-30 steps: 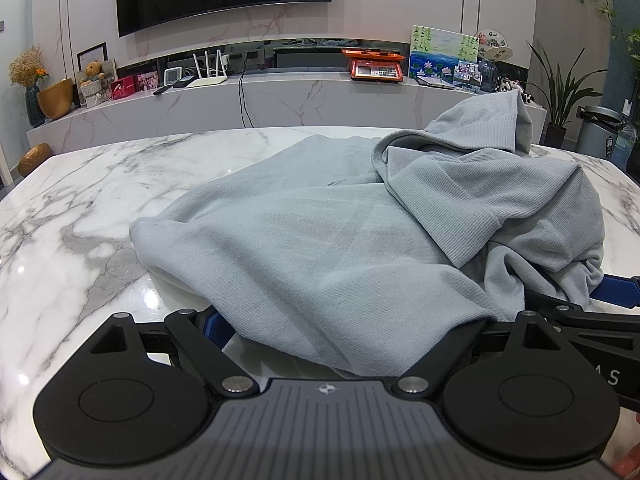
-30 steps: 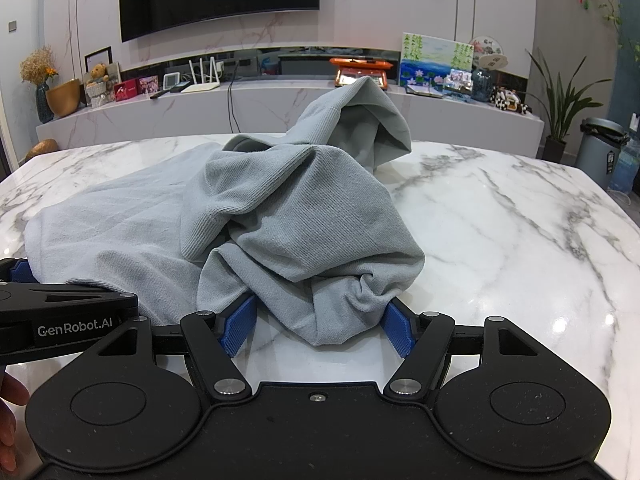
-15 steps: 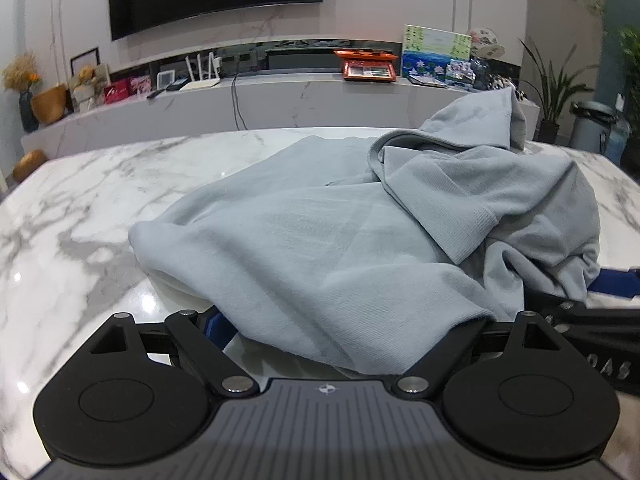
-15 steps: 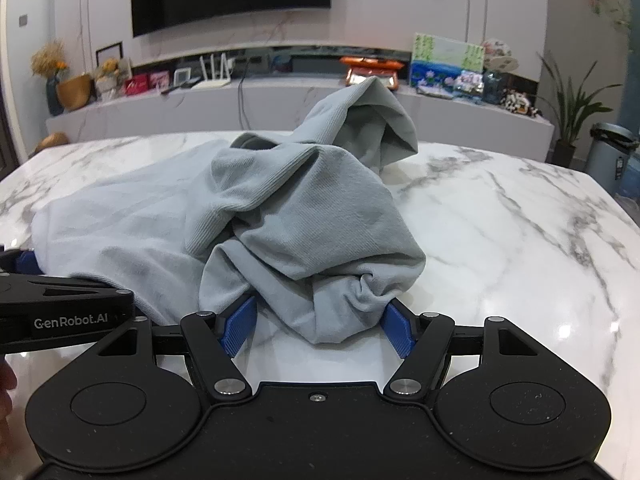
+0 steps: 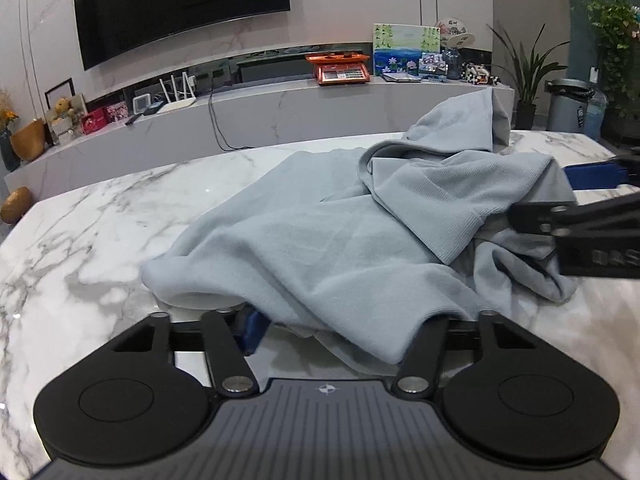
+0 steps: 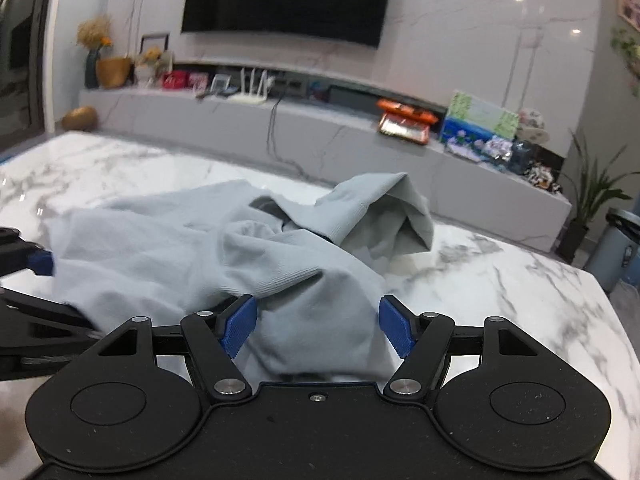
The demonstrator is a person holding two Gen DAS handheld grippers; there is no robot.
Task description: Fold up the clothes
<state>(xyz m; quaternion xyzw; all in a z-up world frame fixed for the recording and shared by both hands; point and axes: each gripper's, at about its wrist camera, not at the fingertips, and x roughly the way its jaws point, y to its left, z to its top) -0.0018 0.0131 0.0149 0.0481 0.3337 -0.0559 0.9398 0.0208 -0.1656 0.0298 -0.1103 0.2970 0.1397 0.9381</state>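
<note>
A light grey sweater (image 5: pixel 320 248) is lying crumpled on the marble table (image 5: pixel 100 220). The left gripper (image 5: pixel 344 330) is closing its jaws around the near hem; cloth hides the right finger, so I cannot tell whether it is gripping. The right gripper (image 6: pixel 318 324) is also closing, with a fold of the sweater sitting between its blue pads (image 6: pixel 394 330), not yet squeezed.

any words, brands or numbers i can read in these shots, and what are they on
No text reads clearly.
White lettering on the side of the right gripper, seen from the left wrist view: too blurred and cut off to read.
Orange device on the shelf, keys and display: too small.
Painted picture and small boxes beside it: any print is too small.
</note>
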